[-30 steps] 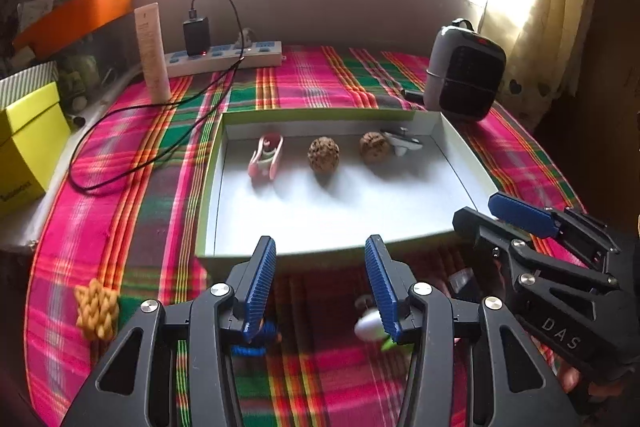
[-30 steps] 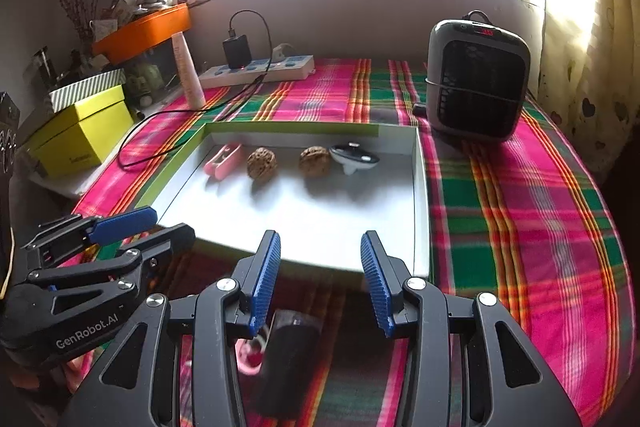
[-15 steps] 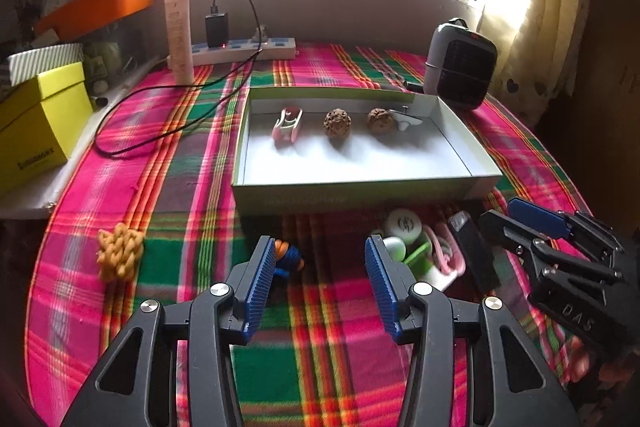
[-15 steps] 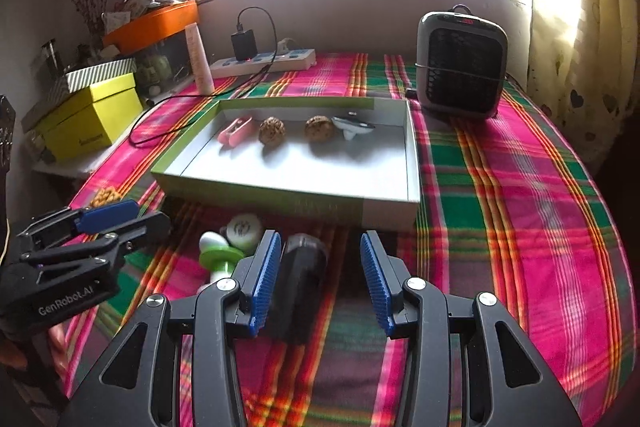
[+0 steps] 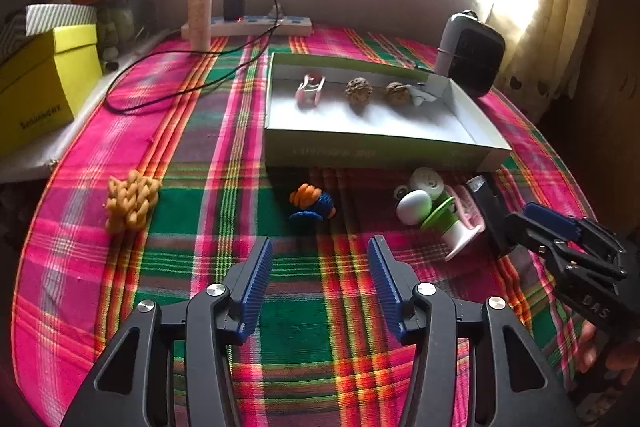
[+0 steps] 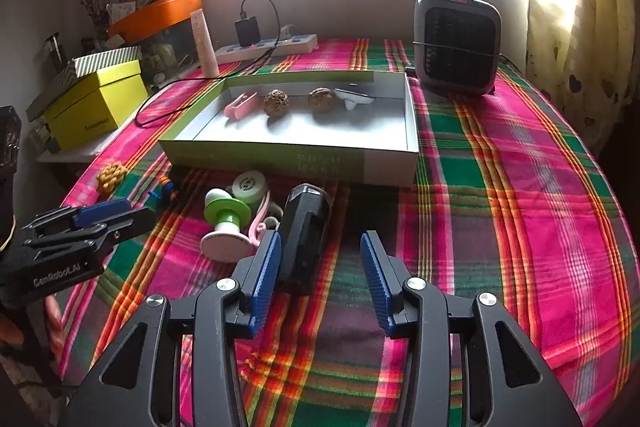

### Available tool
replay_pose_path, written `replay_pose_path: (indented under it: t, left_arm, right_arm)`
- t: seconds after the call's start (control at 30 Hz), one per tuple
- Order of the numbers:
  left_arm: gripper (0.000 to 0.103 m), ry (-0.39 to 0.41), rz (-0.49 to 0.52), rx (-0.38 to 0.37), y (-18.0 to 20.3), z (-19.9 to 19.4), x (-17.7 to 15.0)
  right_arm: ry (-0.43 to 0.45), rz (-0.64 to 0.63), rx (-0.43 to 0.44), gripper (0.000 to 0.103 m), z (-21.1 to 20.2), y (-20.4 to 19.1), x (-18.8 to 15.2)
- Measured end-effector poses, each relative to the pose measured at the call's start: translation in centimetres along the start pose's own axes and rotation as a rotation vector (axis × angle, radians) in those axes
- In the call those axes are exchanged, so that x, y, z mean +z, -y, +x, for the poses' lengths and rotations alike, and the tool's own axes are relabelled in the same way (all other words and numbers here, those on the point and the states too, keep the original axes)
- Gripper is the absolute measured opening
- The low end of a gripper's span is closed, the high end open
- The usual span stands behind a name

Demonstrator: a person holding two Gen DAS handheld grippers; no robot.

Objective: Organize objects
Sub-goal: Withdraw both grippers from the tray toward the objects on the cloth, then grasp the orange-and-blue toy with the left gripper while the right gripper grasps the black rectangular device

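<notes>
A shallow white box (image 5: 376,147) (image 6: 384,163) holds a pink clip (image 5: 309,91), two brown nuts (image 5: 358,90) (image 6: 321,99) and a white piece (image 6: 354,97). In front of it on the plaid cloth lie an orange-and-blue toy (image 5: 311,203), a green-and-white toy (image 5: 432,213) (image 6: 227,215), a round white item (image 6: 250,183) and a black device (image 6: 304,231). A yellow knot (image 5: 131,199) lies at the left. My left gripper (image 5: 320,279) is open and empty, just short of the orange-and-blue toy. My right gripper (image 6: 320,267) is open, with the black device's near end between its fingers.
A grey heater (image 6: 456,43) stands behind the box at the right. A power strip with charger and cable (image 5: 248,23), a tube (image 5: 200,11), a yellow box (image 5: 36,83) and an orange tray (image 6: 160,11) line the back and left.
Both grippers have pulled back from the box toward the table's front edge, bringing the loose items in front of the box into view. Both stay open.
</notes>
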State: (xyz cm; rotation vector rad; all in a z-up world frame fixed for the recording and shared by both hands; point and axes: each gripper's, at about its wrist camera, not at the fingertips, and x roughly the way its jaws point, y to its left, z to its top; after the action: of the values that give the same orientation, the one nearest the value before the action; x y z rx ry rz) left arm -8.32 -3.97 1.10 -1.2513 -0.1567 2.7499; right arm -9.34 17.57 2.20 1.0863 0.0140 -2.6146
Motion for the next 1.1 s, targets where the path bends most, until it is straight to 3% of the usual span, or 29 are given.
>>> replay_pose_path:
  t: [0.4, 1.1]
  left_arm:
    - [0.049, -0.021, -0.003, 0.012, -0.3, 2.1, 0.8]
    - [0.049, -0.011, -0.011, 0.014, -0.5, 3.7, 2.7]
  right_arm:
    - [0.002, 0.002, 0.001, 0.043, -0.3, 0.1, -0.3]
    - [-0.087, -0.021, 0.001, 0.045, 2.0, -0.6, 0.1]
